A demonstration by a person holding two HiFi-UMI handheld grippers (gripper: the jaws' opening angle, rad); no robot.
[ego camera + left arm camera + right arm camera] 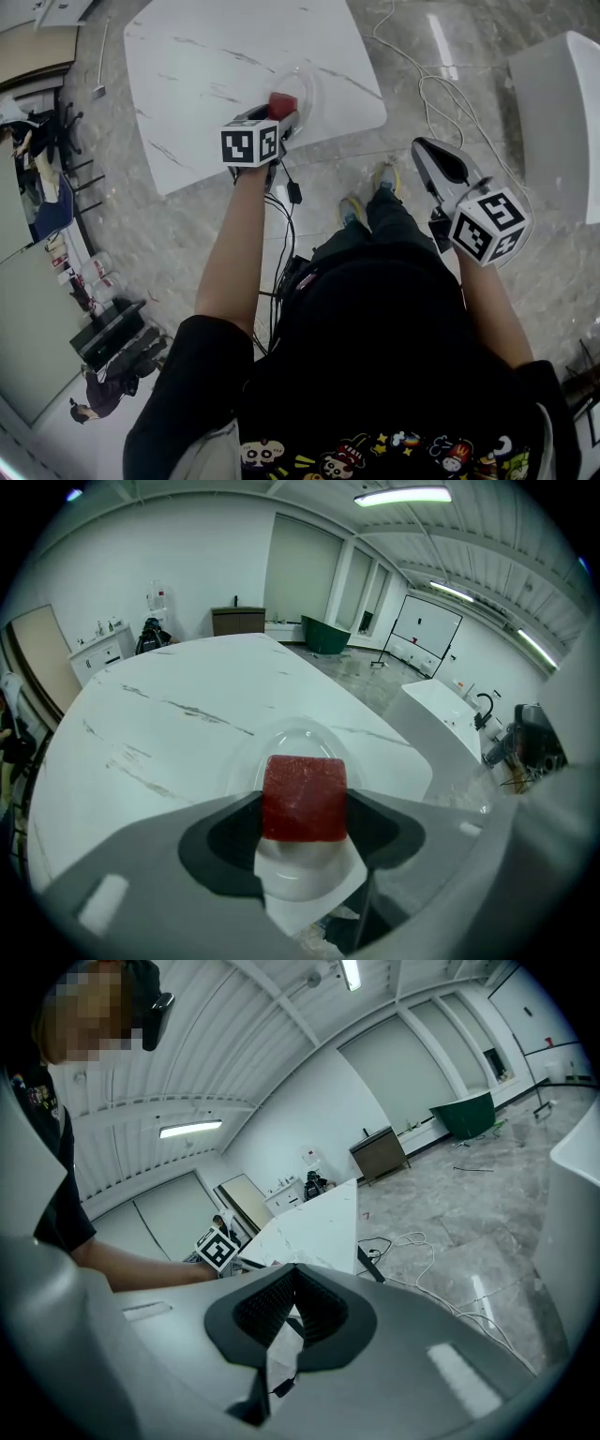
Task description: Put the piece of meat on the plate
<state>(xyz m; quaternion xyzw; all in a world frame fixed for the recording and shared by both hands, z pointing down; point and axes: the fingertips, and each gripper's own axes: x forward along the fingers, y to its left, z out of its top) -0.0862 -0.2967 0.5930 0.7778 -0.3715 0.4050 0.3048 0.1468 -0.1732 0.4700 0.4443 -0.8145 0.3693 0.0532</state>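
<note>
The piece of meat (pixel 281 103) is a red cube, and my left gripper (pixel 278 119) is shut on it. In the left gripper view the meat (pixel 303 796) sits squarely between the grey jaws, just above a clear plate (pixel 292 741). That plate (pixel 304 82) lies near the front edge of the white marble table (pixel 216 66). My right gripper (pixel 433 155) hangs off the table over the floor, to the right of the person's body. Its jaws are shut on nothing, and in the right gripper view they (pixel 294 1277) point toward the table's corner (pixel 319 1222).
White cables (pixel 427 84) trail over the grey stone floor right of the table. A second white counter (pixel 562 112) stands at the far right. The person's shoes (pixel 370 192) are just below the table's front edge. Cabinets and furniture line the left wall.
</note>
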